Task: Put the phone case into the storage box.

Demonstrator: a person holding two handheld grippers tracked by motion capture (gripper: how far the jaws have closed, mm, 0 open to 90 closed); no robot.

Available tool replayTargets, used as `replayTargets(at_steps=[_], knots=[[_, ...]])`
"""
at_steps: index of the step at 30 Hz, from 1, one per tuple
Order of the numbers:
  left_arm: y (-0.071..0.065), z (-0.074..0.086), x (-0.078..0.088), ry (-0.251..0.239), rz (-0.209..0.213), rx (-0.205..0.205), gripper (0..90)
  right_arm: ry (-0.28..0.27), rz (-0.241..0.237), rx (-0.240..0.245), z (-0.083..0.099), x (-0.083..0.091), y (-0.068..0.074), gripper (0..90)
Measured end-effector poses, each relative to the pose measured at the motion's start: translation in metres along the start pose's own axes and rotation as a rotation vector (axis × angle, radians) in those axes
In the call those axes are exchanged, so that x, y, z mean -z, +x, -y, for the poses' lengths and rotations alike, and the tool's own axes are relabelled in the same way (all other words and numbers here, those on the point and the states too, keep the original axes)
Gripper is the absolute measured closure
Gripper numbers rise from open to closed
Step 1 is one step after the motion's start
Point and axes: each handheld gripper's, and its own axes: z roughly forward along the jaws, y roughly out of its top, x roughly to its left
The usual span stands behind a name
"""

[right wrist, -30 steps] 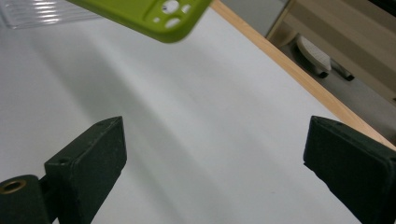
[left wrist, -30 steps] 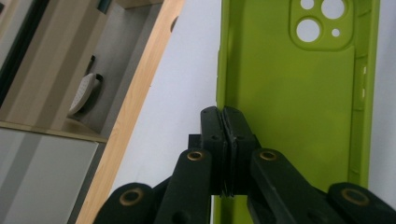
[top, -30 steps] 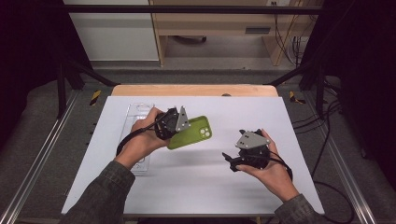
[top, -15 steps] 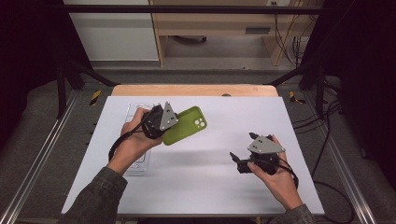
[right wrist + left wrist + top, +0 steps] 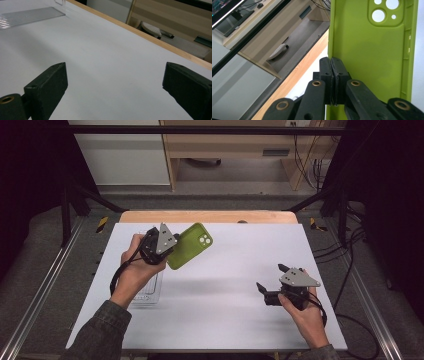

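A lime-green phone case (image 5: 189, 245) is held above the white table (image 5: 235, 250) at the back left, its camera cut-outs pointing up and to the right. My left gripper (image 5: 170, 251) is shut on the case's long edge. In the left gripper view the two jaws press together on that edge of the phone case (image 5: 372, 57), and its inner side faces the camera. My right gripper (image 5: 270, 279) hovers low over the right front of the table, open, with nothing between its jaws. In the right gripper view the right gripper (image 5: 117, 82) has bare table between its wide-apart pads.
A clear ribbed plastic tray (image 5: 148, 289) lies on the table under the left forearm, also seen far off as the tray (image 5: 30, 16). The table's wooden back edge (image 5: 210, 216) borders a drop to the floor. Metal rails (image 5: 40, 290) run along both sides.
The left gripper has lifted the green case back and leftward and tilted it more upright. The right gripper has drawn back toward the right front of the table and stays open.
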Motion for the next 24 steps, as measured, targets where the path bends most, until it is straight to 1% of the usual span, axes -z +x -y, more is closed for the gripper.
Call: replayTargets(at_steps=[6, 7, 9, 13, 15, 17, 18, 22, 24], knots=[[0.002, 0.002, 0.002, -0.012, -0.010, 0.010, 87.6, -0.021, 0.011, -0.028, 0.003, 0.001, -0.001, 4.4], [0.002, 0.003, 0.002, -0.022, -0.008, 0.012, 87.6, -0.024, 0.015, -0.031, 0.004, 0.001, -0.001, 4.2], [0.002, 0.005, 0.003, -0.029, -0.012, 0.006, 87.6, -0.032, 0.017, -0.039, 0.005, 0.001, -0.002, 4.4], [0.005, 0.008, 0.006, -0.034, -0.023, 0.022, 87.6, -0.042, 0.017, -0.053, 0.009, 0.002, -0.003, 4.4], [0.007, 0.009, 0.007, -0.038, -0.028, 0.031, 87.6, -0.057, 0.017, -0.053, 0.010, 0.002, -0.002, 4.5], [0.008, 0.010, 0.008, -0.043, -0.036, 0.042, 87.6, -0.057, 0.014, -0.051, 0.012, 0.002, -0.001, 4.4], [0.009, 0.011, 0.009, -0.048, -0.044, 0.047, 87.6, -0.067, 0.016, -0.052, 0.013, 0.002, 0.000, 4.5], [0.012, 0.012, 0.012, -0.063, -0.071, 0.073, 87.6, -0.088, 0.009, -0.083, 0.017, 0.003, -0.001, 4.7], [0.014, 0.013, 0.014, -0.071, -0.086, 0.085, 87.6, -0.101, 0.009, -0.091, 0.019, 0.004, -0.001, 4.5]])
